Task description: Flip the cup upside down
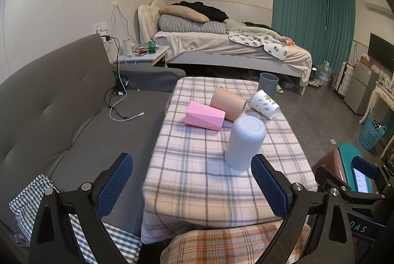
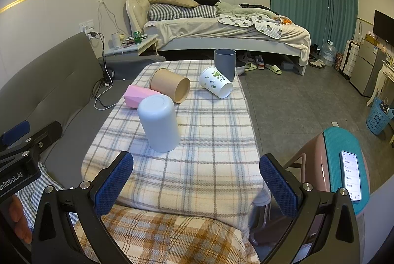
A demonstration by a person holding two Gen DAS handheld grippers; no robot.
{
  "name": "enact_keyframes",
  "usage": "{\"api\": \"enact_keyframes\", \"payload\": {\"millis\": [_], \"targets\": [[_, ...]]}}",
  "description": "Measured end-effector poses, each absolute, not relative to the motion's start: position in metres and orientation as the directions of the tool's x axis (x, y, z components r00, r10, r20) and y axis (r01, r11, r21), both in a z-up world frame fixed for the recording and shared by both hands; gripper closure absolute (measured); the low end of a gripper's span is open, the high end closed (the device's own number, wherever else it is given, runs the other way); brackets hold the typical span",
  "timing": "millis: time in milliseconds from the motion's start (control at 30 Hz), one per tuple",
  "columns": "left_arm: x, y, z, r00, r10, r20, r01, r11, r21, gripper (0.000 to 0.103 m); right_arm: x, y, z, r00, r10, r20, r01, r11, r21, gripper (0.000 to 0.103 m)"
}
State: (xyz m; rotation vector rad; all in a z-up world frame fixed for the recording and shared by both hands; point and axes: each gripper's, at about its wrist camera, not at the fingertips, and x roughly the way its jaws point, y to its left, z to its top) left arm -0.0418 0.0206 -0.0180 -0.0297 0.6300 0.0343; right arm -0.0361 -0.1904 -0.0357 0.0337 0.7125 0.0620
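A pale blue cup (image 1: 245, 142) (image 2: 158, 123) stands mouth-down, long axis vertical, on the plaid-covered table (image 1: 197, 180) (image 2: 209, 165), nearer than the toppled pink cup (image 1: 205, 115) (image 2: 138, 96). Left gripper (image 1: 192, 180) and right gripper (image 2: 196, 181) hold their jaws apart, empty.

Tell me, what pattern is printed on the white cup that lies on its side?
Green leaf sprigs on the white cup, clearest in the right wrist view.

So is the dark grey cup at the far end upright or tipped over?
Upright: the dark grey cup stands on the plaid-covered table, open rim facing up.
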Motion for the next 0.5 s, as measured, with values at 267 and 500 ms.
{"api": "enact_keyframes", "payload": {"millis": [267,500], "targets": [[-0.0434,0.0201,-0.0194,0.809,0.017,-0.587,-0.036,0.999,-0.021,0.003,-0.0367,-0.1902,-0.0372,0.753,0.068,-0.654,-0.045,0.998,0.052,0.000],[-0.0439,0.0209,-0.0202,0.809,0.020,-0.588,-0.040,0.999,-0.021,0.003,-0.0377,-0.1895,-0.0393,0.753,0.069,-0.655,-0.044,0.998,0.055,0.000]]}}
